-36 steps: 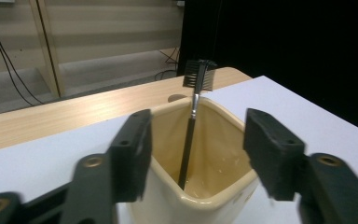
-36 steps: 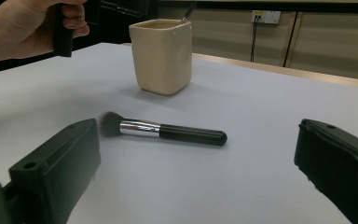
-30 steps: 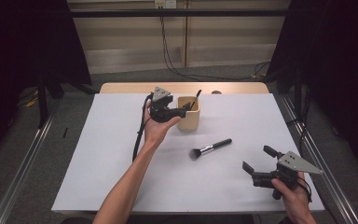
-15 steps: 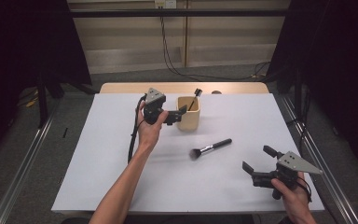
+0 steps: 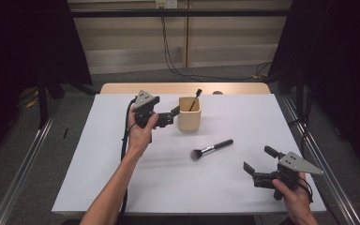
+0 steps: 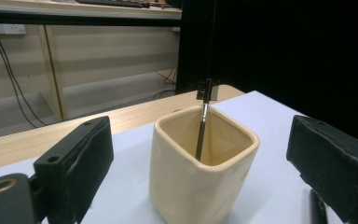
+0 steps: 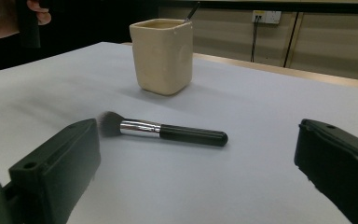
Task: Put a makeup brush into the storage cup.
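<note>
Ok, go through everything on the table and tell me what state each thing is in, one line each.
Left hand-held gripper: open, empty, beside the cup.
Right hand-held gripper: open, empty, pointed at the makeup brush.
Cup: upright, holding one small brush.
Small brush: standing tilted in the cup, head up.
Makeup brush: lying flat on the table, ungripped.

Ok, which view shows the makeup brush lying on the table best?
The right gripper view: the makeup brush lies close and side-on, with bristles, silver ferrule and black handle distinct. The high view shows it small, between the cup and the right gripper.
</note>
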A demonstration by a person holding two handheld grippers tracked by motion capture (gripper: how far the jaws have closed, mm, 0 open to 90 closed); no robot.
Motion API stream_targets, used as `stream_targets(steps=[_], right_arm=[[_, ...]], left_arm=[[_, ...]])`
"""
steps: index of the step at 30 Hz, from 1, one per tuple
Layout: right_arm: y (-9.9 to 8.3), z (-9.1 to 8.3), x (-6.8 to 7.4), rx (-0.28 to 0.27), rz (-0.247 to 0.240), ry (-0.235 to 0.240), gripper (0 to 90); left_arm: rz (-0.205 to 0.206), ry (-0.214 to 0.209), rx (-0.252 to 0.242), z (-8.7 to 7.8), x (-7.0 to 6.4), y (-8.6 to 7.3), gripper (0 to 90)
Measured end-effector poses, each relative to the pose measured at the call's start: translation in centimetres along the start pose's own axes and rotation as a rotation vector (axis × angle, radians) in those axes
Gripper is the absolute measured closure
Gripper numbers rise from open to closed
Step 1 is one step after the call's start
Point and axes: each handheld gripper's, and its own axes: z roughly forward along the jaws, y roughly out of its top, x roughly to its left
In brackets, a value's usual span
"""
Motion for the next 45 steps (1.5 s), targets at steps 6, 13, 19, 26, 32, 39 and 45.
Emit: stream_targets(steps=[6, 13, 19, 26, 32, 39, 45], right_arm=[[0.0, 0.1, 0.0, 0.004, -0.002, 0.001, 0.0], [0.0, 0.2, -0.1, 0.005, -0.003, 0.001, 0.0], [0.0, 0.2, 0.0, 0.006, -0.005, 0.003, 0.0], [0.0, 0.2, 0.0, 0.005, -0.004, 0.001, 0.0], [0.0, 0.2, 0.0, 0.006, -0.005, -0.002, 0.0], [0.0, 0.2, 0.0, 0.006, -0.003, -0.004, 0.0], [0.0, 0.3, 0.0, 0.008, -0.006, -0.001, 0.0]], left_arm=[[0.031, -0.017, -0.016, -1.0, 0.2, -0.3, 6.9], [0.022, -0.012, -0.027, -2.7, 0.6, -0.5, 5.8], [0.018, 0.013, -0.005, -4.3, 0.9, -0.9, 5.7], [0.072, 0.051, 0.013, -6.2, 1.2, -1.7, 5.1], [0.129, 0.091, -0.023, -7.3, 1.3, -2.6, 5.2], [0.109, 0.098, -0.017, -9.0, 1.4, -3.4, 4.9], [0.078, 0.092, -0.012, -10.7, 1.8, -3.9, 4.5]])
